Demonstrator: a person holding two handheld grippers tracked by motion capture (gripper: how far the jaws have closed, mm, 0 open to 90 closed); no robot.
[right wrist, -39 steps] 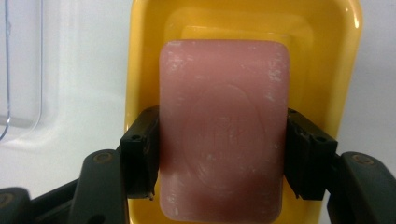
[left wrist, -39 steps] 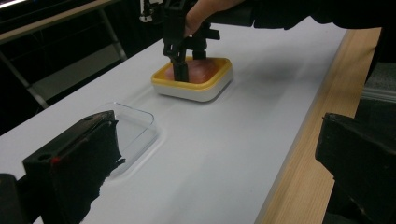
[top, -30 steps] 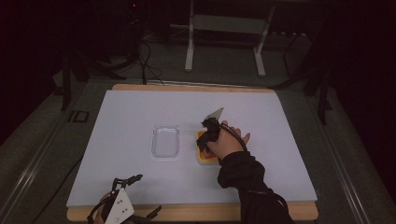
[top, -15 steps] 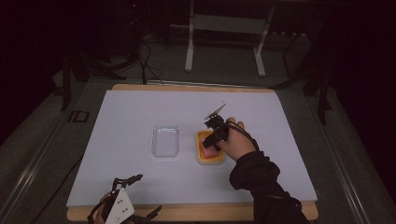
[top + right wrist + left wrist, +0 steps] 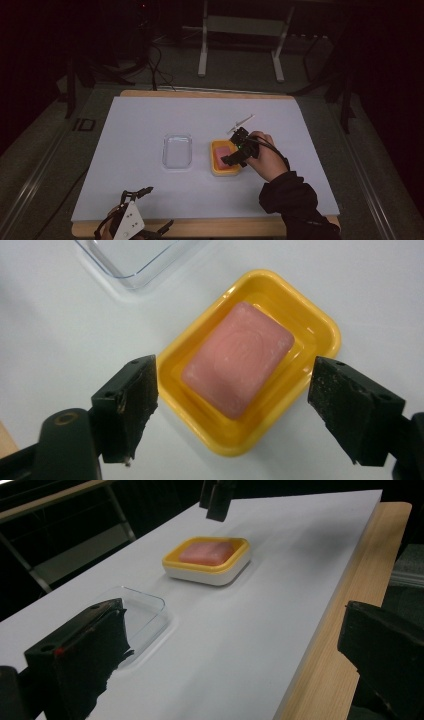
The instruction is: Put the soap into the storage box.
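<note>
One pink soap bar [image 5: 238,359] lies in the single yellow dish [image 5: 320,322] on the white mat [image 5: 140,130]. The right gripper [image 5: 232,410] hangs above it, its jaws just opened wide and holding nothing. One clear lid [image 5: 177,150] lies just beside the dish. The left gripper [image 5: 150,210], near the wooden edge [image 5: 350,580], looks open and empty.

The soap bar [image 5: 239,358] is a soft pink with a faint paler bloom on its top. The dish [image 5: 320,322] around it is bright yellow inside and along its rim, white on its outer wall. The lid [image 5: 177,150] is clear and colourless. The tabletop [image 5: 150,120] wears a plain white sheet over pale wood edges. Each hand-held gripper, right [image 5: 234,159] and left [image 5: 150,207], is black; the left carries a white plate.
</note>
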